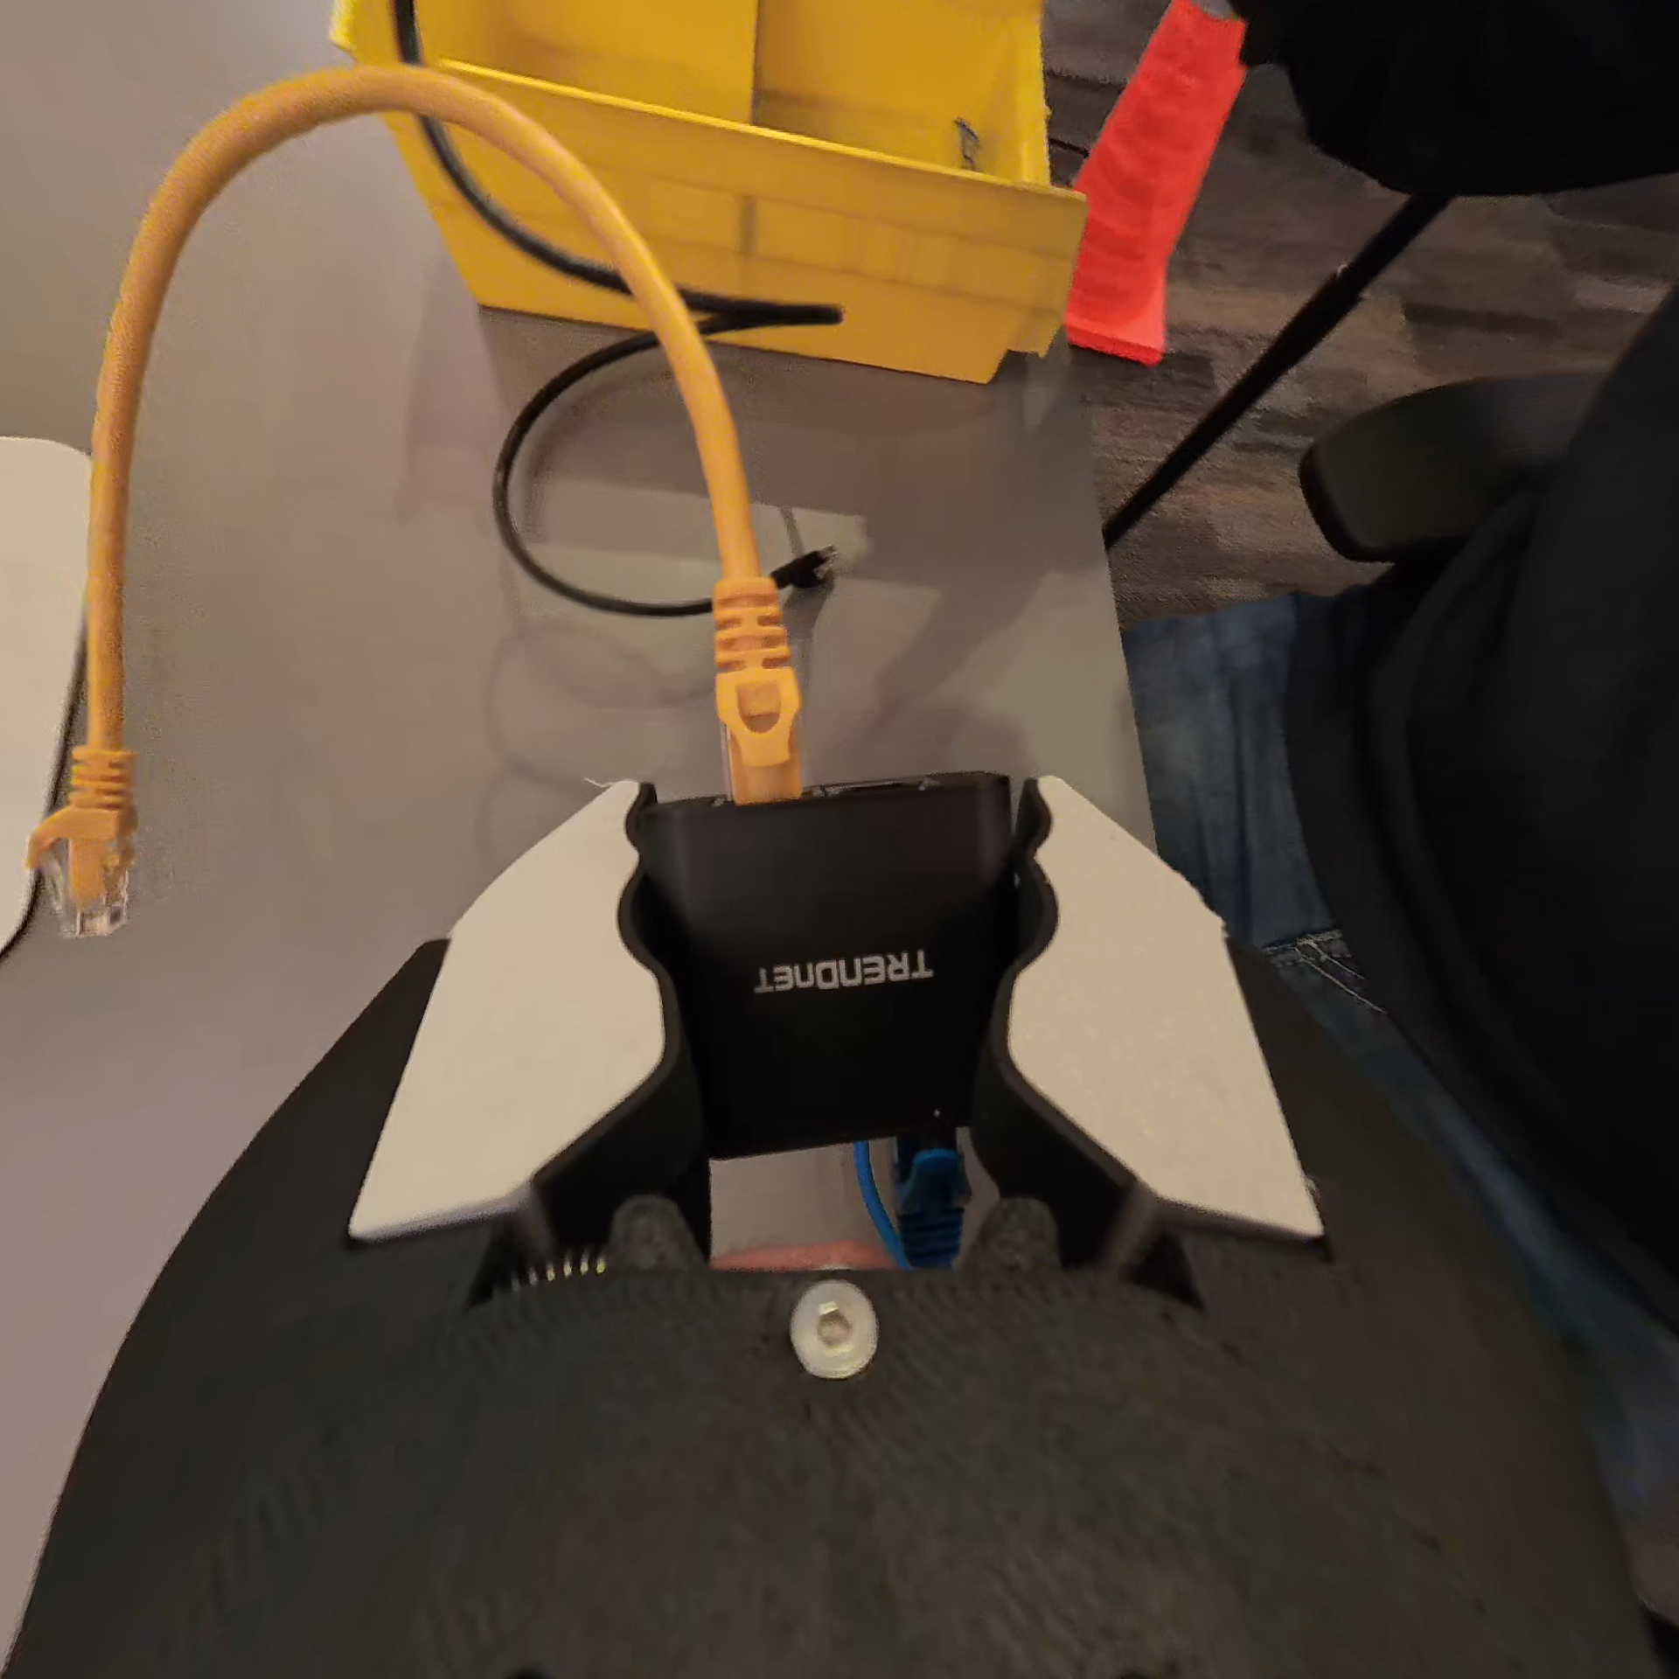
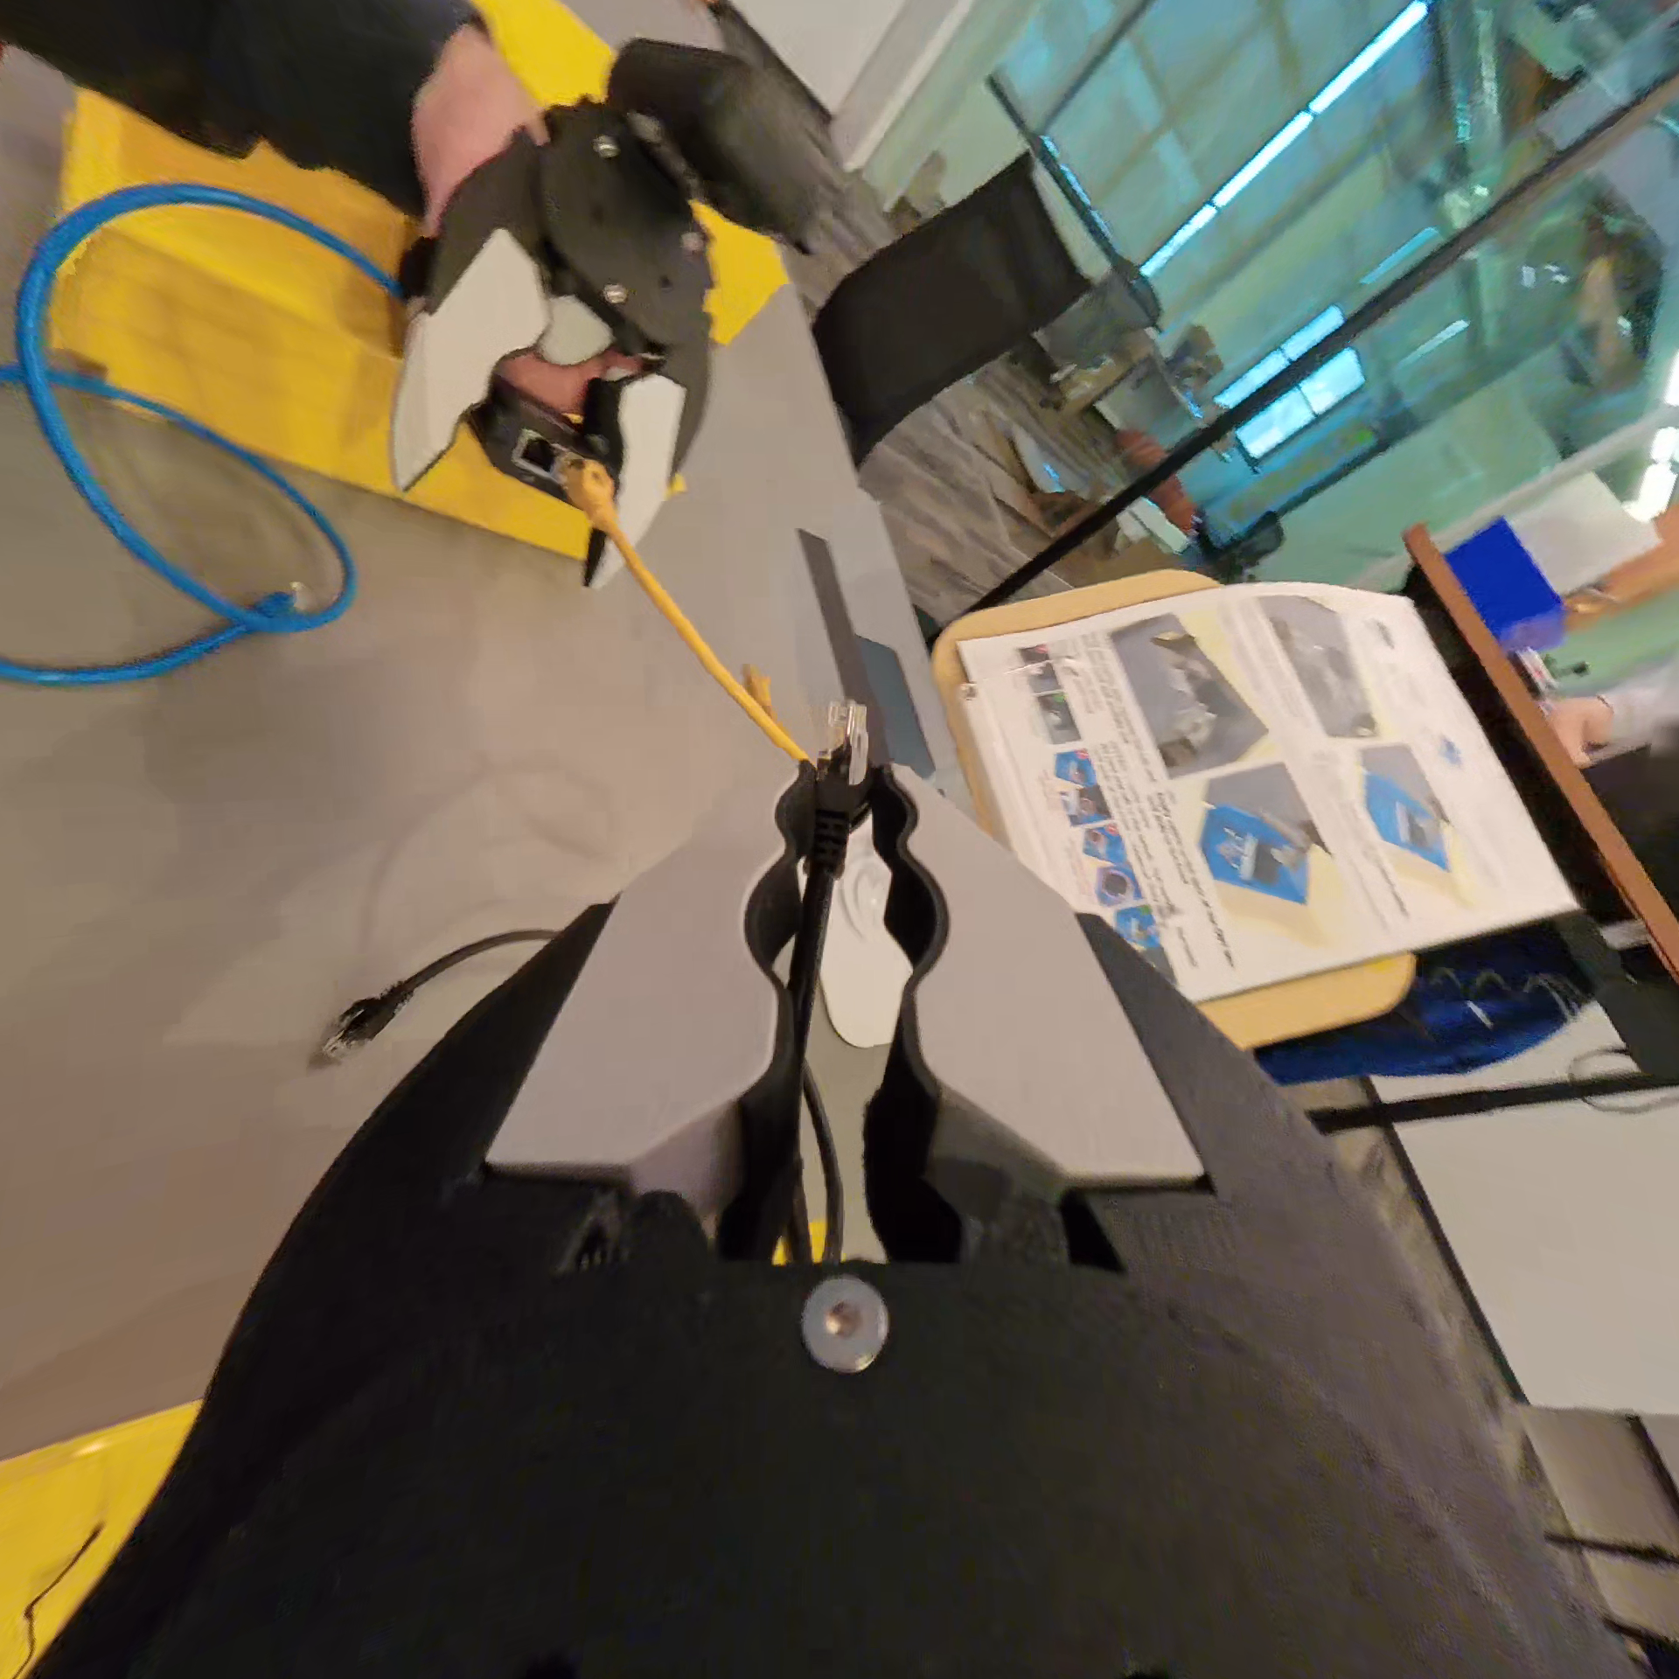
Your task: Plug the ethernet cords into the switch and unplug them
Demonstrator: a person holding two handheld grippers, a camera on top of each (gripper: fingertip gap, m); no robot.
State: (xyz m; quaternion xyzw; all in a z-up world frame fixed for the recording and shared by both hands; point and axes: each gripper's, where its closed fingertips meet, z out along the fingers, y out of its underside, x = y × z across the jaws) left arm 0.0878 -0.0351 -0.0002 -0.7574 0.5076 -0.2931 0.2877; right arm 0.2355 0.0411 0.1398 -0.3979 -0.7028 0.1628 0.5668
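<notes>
My left gripper (image 1: 831, 799) is shut on the small black switch (image 1: 827, 963) and holds it above the grey table. An orange ethernet cord (image 1: 273, 136) is plugged into the switch's front by one plug (image 1: 759, 718); its other plug (image 1: 86, 859) hangs free at the left. A blue cord plug (image 1: 931, 1208) shows behind the switch. My right gripper (image 2: 836, 781) is shut on a black ethernet cord (image 2: 822, 872), its clear plug (image 2: 840, 731) sticking out past the fingertips. In the right wrist view the left gripper (image 2: 536, 491) holds the switch (image 2: 531, 445) farther off, an empty port showing beside the orange plug.
A yellow bin (image 1: 754, 182) stands at the back of the table (image 1: 318, 591). The black cord's other plug (image 2: 350, 1031) lies on the table. The blue cord (image 2: 136, 436) loops on the table. A stool with printed sheets (image 2: 1254, 754) and a black chair (image 1: 1499, 636) stand beside the table. Across from one pair of fingers to the other is roughly 20 cm.
</notes>
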